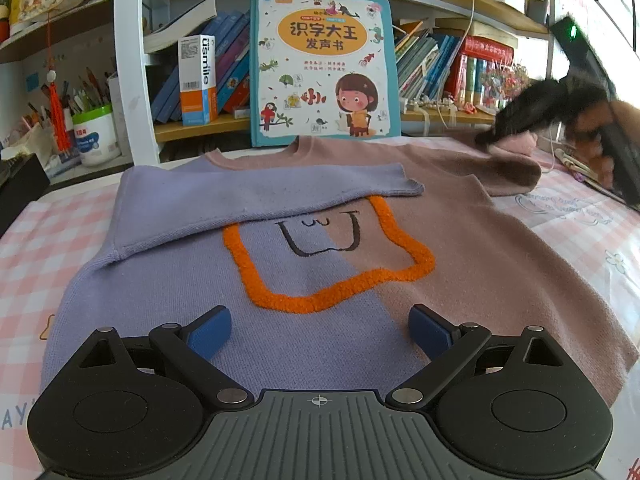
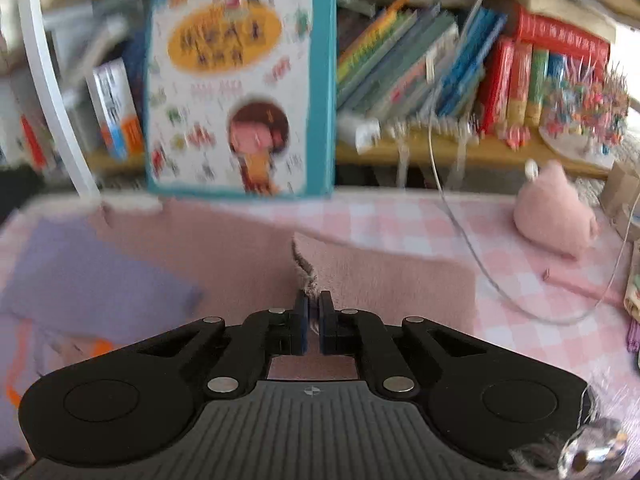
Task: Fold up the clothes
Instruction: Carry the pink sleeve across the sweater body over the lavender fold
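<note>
I see a table under a pink checked cloth, with bookshelves behind it and a big picture book propped upright at 12 o'clock. A white box stands at its 9 o'clock, and a pink plush sits on the cloth towards 2 o'clock in my right view. The sweater lies flat in the middle of the table, lilac on one half and dusty pink on the other, with an orange outline on the chest. Its lilac sleeve is folded across the chest. My left gripper hovers over the hem at 6 o'clock, its fingers wide apart and holding nothing. My right gripper has its fingers nearly together, pinching the edge of the pink sleeve; in the left view that gripper shows blurred at 2 o'clock, with the sleeve bunched beneath it.
</note>
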The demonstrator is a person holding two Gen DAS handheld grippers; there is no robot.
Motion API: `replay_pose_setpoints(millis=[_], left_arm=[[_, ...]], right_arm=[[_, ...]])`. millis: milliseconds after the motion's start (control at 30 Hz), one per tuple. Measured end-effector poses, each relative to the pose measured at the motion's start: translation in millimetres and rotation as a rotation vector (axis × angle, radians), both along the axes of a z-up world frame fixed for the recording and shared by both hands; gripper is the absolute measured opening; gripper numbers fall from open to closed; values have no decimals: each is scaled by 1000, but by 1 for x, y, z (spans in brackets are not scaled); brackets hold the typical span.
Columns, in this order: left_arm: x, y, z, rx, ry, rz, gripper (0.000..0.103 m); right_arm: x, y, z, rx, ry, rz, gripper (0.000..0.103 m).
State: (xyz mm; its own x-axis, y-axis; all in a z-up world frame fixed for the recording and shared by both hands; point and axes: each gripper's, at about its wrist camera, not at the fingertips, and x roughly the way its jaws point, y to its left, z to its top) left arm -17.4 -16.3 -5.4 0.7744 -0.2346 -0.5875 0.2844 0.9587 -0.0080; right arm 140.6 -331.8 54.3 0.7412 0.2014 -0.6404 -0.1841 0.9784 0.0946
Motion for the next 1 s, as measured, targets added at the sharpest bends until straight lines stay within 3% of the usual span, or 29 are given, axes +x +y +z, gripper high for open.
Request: replay_pose_setpoints(millis=[233,433,667,1000], left_arm=[[0,0,1,1,-2,-1,97],[-1,0,1,-4,-4,-1,97],[-1,2,1,-13,-6,-1,97],[-1,1,0,-16,-3,-6,97]], right_arm=[[-6,32,59,92,-124,83,4],[-3,76,82,136,-158,185,4],[11,129,82,146,-149,268,4],[22,182,54,148,-88,348,4]])
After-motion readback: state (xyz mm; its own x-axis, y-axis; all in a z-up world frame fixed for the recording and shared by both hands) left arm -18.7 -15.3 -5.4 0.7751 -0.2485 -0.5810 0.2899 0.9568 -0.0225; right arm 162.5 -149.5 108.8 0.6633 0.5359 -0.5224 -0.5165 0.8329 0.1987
